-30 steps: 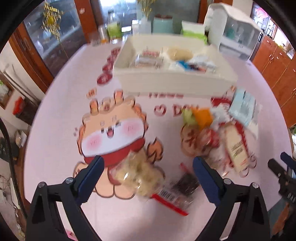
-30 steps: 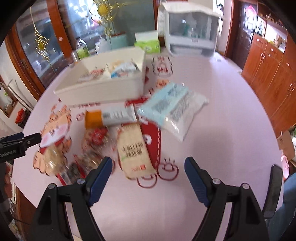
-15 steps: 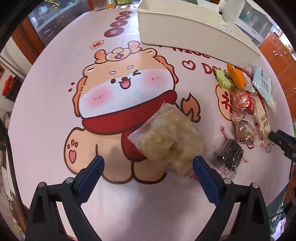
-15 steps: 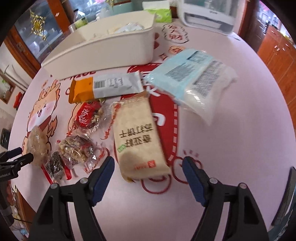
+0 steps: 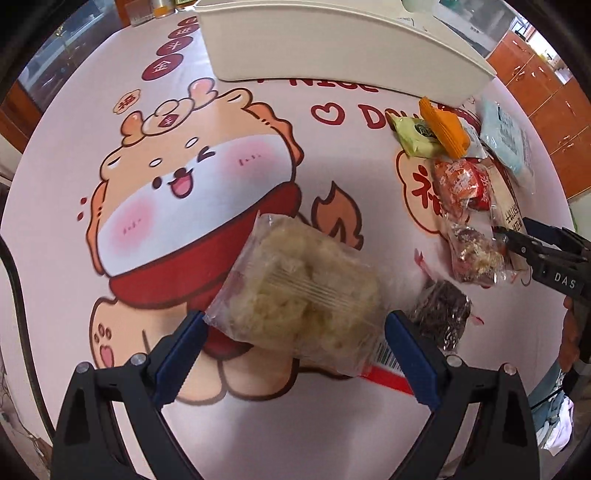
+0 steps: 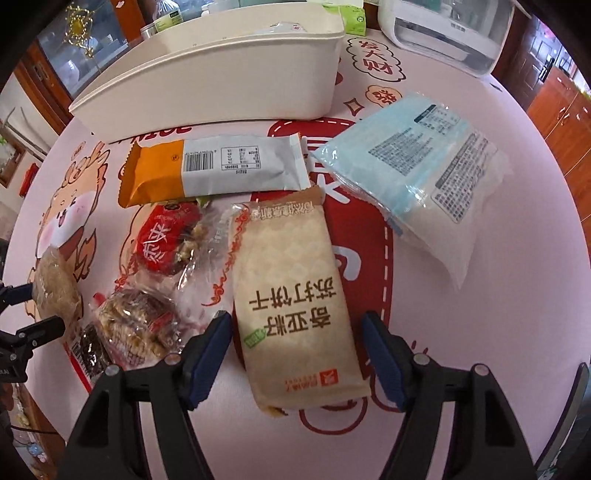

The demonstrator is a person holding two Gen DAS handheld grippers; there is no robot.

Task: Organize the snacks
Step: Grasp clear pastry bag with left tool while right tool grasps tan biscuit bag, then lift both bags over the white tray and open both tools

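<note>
My left gripper [image 5: 295, 332] is open, its fingers on either side of a clear bag of pale puffed snack [image 5: 295, 291] lying on the table. My right gripper [image 6: 297, 332] is open around the near end of a beige cracker pack [image 6: 295, 295]. A white bin [image 6: 210, 77] holding snacks stands at the back; it also shows in the left wrist view [image 5: 332, 44]. Loose snacks lie between: an orange-and-white bar [image 6: 214, 166], a red wrapped snack [image 6: 166, 236], a nut cluster pack [image 6: 136, 325], a dark snack pack [image 5: 441, 314] and a light blue bag [image 6: 417, 170].
The pink table mat carries a cartoon dog print [image 5: 192, 192]. A white appliance [image 6: 450, 29] and a green tissue box [image 6: 351, 14] stand behind the bin. Wooden cabinets [image 5: 546, 85] lie to the right. The right gripper [image 5: 546, 254] shows at the left view's right edge.
Both grippers have come lower and closer to the table. The left one now straddles the puffed snack bag; the right one now straddles the cracker pack. Both stay open.
</note>
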